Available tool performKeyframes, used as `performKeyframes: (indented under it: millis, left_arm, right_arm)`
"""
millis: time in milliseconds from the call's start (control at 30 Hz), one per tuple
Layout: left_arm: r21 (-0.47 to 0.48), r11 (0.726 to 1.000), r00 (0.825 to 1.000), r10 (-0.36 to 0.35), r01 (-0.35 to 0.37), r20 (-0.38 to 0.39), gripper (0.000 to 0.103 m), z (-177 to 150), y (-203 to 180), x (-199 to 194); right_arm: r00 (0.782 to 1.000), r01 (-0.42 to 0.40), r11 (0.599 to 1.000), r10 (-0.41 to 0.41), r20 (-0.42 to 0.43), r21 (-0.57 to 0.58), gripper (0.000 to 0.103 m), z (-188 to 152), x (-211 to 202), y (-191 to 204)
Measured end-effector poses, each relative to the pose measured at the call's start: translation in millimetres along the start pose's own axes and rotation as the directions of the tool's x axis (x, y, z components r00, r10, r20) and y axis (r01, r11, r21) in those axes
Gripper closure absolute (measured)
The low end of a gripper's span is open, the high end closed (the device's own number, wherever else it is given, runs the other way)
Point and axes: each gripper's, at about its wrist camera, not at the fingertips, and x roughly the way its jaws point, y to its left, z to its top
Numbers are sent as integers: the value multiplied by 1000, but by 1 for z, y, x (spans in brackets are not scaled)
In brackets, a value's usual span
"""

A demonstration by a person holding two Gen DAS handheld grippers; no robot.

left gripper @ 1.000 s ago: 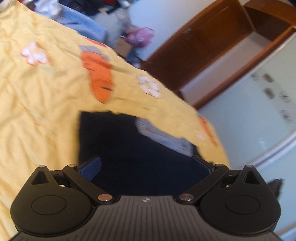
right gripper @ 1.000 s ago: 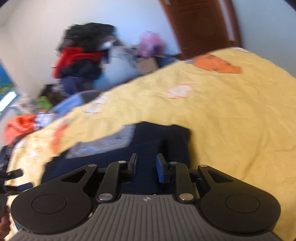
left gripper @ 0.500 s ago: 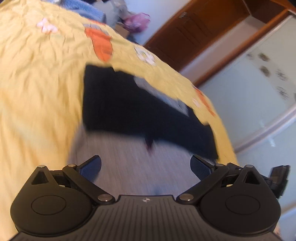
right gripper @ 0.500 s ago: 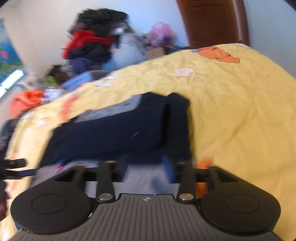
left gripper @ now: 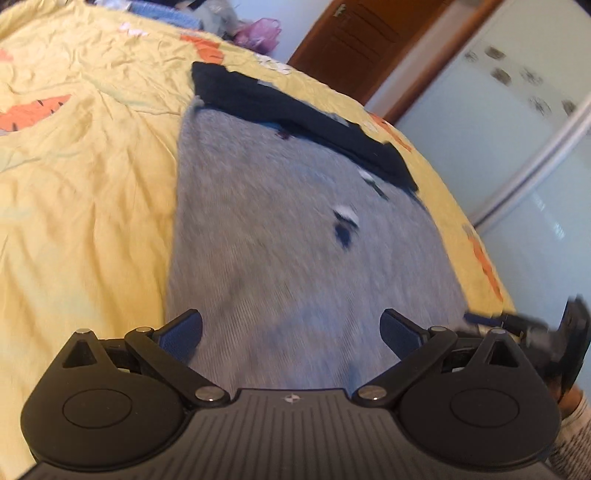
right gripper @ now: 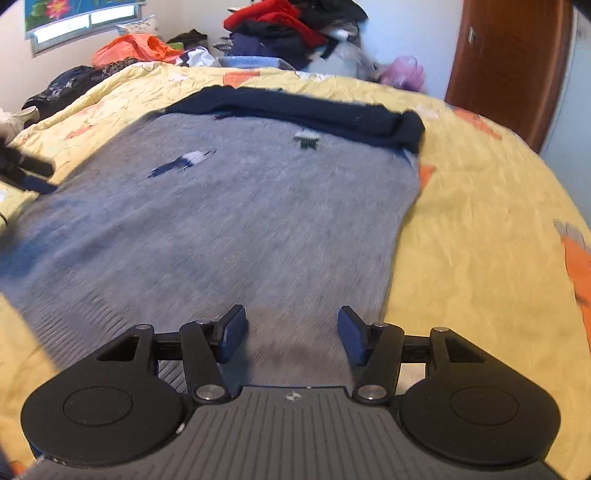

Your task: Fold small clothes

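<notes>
Two grippers hang over the bed (left gripper: 85, 192), and between them we see one grey knitted sweater (left gripper: 295, 236) spread flat on the yellow sheet, its dark navy part (left gripper: 303, 110) folded across the far end. Our left gripper (left gripper: 291, 332) has its jaws wide apart above the near edge of the grey cloth; nothing sits between the pads and we see no cloth pinched. Our right gripper (right gripper: 291, 334) has jaws that have just been opening; they stand moderately apart, with the sweater (right gripper: 229, 206) lying under the gap, not clamped. From the right wrist view the garment reaches from just ahead of the jaws back to the navy band (right gripper: 317, 110). A heap of clothes (right gripper: 291, 26) rises beyond the bed, well apart from the sweater.
</notes>
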Motion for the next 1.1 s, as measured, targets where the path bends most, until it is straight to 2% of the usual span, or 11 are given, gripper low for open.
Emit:
performKeyframes:
  millis: [200,333,433,500,533,633,700,733,833,1033,1100]
  left_arm:
    - [110,986,992,126,-128,29,0,-39,-34,1]
    - [276,910,950,305,-311,65,0,-69,-52,0]
    - [336,868,931,347,-365,115,0,-91,-51,-9]
    - [288,884,930,354,-367,100,0,-91,-45,-19]
    - [246,894,926,370,-375,68,0,-89,-41,-25]
    - [74,959,961,268,-273,73,0,-88,-23,-57]
    - [-83,989,989,129,-123,75,0,-88,-4,-73]
    - [-164,986,996,53,-40,73,0,-86,8,-76]
    - [-321,940,992,-103,119,66,0,-79,31,-68]
    - [-526,822,975,-203,219,89,0,-71,58,-59]
    - [-550,802,972,-217,233,95,0,-71,66,-61]
  right_arm:
    - [997,-61,996,57,54,71,43,-7,-4,24]
    - [997,8,996,-2,71,-91,41,-32,-12,48]
    - [999,-24,1000,25,49,-9,36,-44,-24,22]
    - [999,3,1000,-2,40,-11,22,-52,-31,13]
    - [999,-11,1000,11,30,9,22,-54,-35,8]
    - [999,-16,998,15,30,55,23,-62,-53,1]
    - [997,-70,987,65,35,148,23,-72,-61,-11]
    - [996,-86,978,79,43,188,23,-76,-64,-18]
    - [995,-92,963,76,71,254,25,-85,-69,-31]
    - [992,-92,948,60,113,304,32,-90,-67,-33]
    - [990,-93,947,56,129,308,33,-93,-69,-33]
